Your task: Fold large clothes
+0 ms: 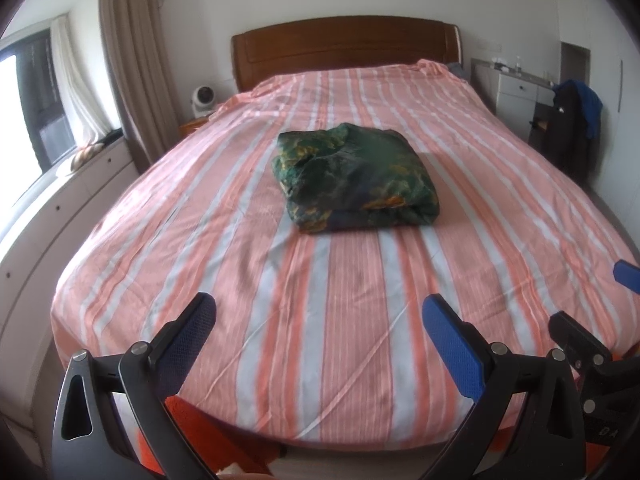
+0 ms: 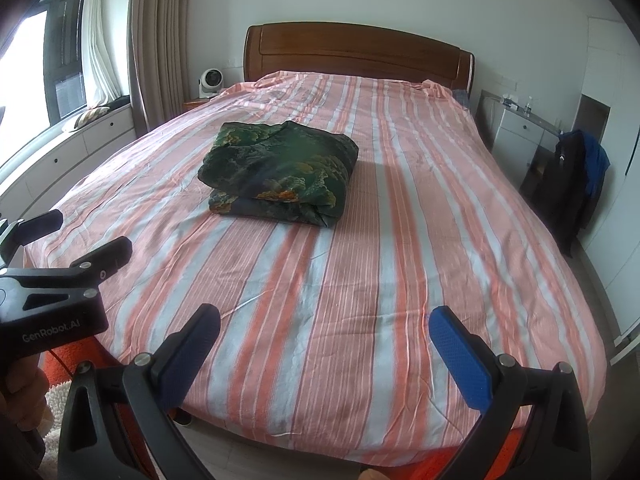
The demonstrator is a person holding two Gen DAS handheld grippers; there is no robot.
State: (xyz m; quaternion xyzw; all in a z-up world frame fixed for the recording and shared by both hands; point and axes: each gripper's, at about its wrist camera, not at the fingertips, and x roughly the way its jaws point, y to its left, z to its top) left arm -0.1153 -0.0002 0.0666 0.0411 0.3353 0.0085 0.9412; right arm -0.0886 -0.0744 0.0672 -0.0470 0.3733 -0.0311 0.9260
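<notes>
A dark green patterned garment (image 1: pixel 354 178) lies folded into a thick rectangular bundle on the middle of the bed; it also shows in the right wrist view (image 2: pixel 280 174). The bed (image 1: pixel 340 340) has a pink, orange and grey striped sheet. My left gripper (image 1: pixel 320 312) is open and empty, held over the foot of the bed, well short of the bundle. My right gripper (image 2: pixel 326 324) is open and empty, also over the foot of the bed. The left gripper (image 2: pixel 90 236) shows at the left of the right wrist view, and the right gripper's fingers (image 1: pixel 626 274) show at the left wrist view's right edge.
A wooden headboard (image 1: pixel 344 46) stands at the far end. A small fan (image 1: pixel 204 98) sits on a nightstand at the left. Curtains (image 1: pixel 132 60) and window cabinets run along the left. A white desk (image 1: pixel 520 88) and a chair draped with dark clothes (image 1: pixel 572 120) stand at the right.
</notes>
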